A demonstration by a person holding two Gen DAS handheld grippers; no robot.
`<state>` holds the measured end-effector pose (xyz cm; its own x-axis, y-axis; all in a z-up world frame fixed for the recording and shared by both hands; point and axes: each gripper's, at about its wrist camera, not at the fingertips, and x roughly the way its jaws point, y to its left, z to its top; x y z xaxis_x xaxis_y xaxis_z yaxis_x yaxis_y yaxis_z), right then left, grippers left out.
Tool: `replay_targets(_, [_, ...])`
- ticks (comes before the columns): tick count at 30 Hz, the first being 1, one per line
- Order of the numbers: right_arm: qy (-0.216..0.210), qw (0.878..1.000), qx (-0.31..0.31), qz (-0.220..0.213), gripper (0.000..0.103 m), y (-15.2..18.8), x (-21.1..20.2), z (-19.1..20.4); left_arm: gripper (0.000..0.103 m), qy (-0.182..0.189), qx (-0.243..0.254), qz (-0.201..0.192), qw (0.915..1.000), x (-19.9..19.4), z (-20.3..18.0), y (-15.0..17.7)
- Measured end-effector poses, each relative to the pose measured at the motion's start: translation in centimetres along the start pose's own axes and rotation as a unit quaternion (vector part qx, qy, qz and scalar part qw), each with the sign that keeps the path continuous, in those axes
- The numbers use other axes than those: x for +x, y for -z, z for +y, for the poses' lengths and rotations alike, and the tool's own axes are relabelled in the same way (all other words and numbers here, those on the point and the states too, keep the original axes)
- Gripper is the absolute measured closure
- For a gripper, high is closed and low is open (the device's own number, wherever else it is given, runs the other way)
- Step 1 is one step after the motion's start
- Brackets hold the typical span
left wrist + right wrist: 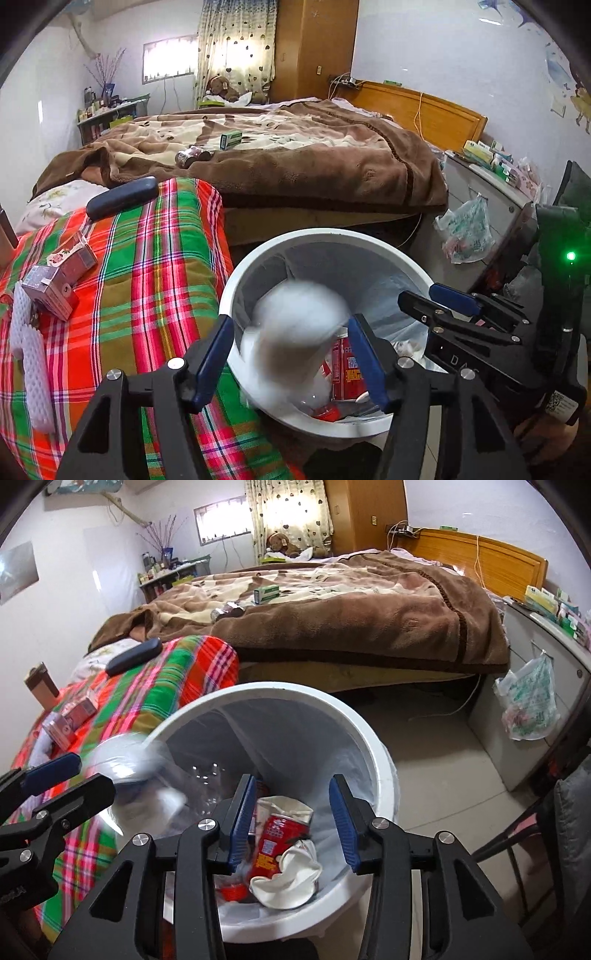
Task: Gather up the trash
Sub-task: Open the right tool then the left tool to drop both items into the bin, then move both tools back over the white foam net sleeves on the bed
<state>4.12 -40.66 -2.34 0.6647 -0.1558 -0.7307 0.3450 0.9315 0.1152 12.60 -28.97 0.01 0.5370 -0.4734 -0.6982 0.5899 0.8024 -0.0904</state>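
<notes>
Hovering over a round white trash bin (369,240) with a smooth plastic rim and a thin translucent liner, both grippers point down into it. The left gripper (291,354) has its two blue-padded jaws apart, and between them is a blurred, pale cup-shaped thing (295,332) above the near left side of the bin; whether the pads touch it cannot be told through the blur. In the right wrist view the right gripper (291,819) also stands with its jaws apart and nothing between them. Below it, inside the bin, lie a red printed can (271,845), a crumpled white wrapper (286,882), a small red cap (232,890) and clear crinkled plastic (203,786). Left of the bin, a folded plaid quilt (147,288) in red, green and pink carries two small brownish cartons (61,273), a white foam mesh sleeve (31,369) and a dark oblong case (122,197). Farther back, a fuzzy brown blanket (332,166) covers the bed, with one green and white box (231,140) and one shiny crumpled wrapper (190,157) on it. On the far right, a printed plastic bag (467,232) hangs on a grey cabinet (487,192).
</notes>
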Motion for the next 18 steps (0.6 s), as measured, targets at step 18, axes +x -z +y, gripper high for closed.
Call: replay_targets(18, [-0.009,1.0,-0.003,-0.024,0.059,-0.3,-1.7,2.1,0.037,-0.026,-0.026,-0.026,0.999,-3.7,3.1,0.8])
